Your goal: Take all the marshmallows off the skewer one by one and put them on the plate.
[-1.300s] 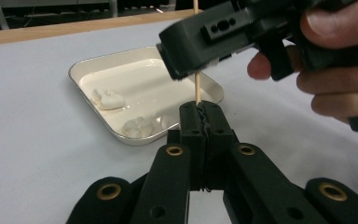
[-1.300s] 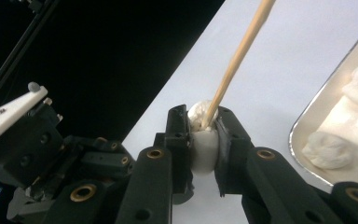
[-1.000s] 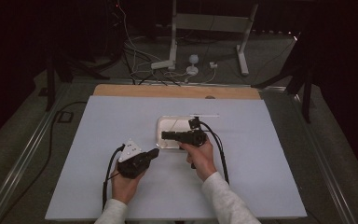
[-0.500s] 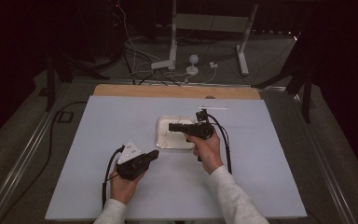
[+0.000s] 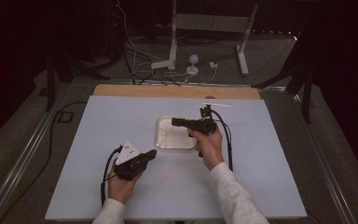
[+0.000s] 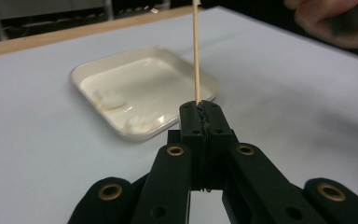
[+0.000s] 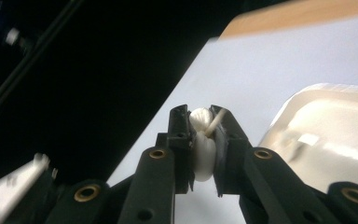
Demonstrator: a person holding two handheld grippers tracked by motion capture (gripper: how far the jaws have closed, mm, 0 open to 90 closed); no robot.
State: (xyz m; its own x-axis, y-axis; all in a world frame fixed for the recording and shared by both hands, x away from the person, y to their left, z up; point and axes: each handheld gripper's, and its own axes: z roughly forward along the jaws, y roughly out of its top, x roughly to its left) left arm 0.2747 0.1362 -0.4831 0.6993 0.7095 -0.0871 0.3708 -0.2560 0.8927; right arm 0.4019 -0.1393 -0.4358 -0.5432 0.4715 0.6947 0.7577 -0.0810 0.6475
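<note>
While left gripper [image 6: 200,109] pinches thin wooden skewer [image 6: 196,51], right gripper [image 7: 201,122] clamps soft white marshmallow [image 7: 201,140] w/ skewer tip poking through.

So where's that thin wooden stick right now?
The wooden stick stands upright, clamped in the left gripper, on the near side of the white tray.

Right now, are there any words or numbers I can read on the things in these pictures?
None: no word, number or sign can be read anywhere.
The white dish, the thin wooden stick in the left gripper, and the white lump in the right gripper carry no writing.
The grey plate on the left gripper has small dots, not letters.
</note>
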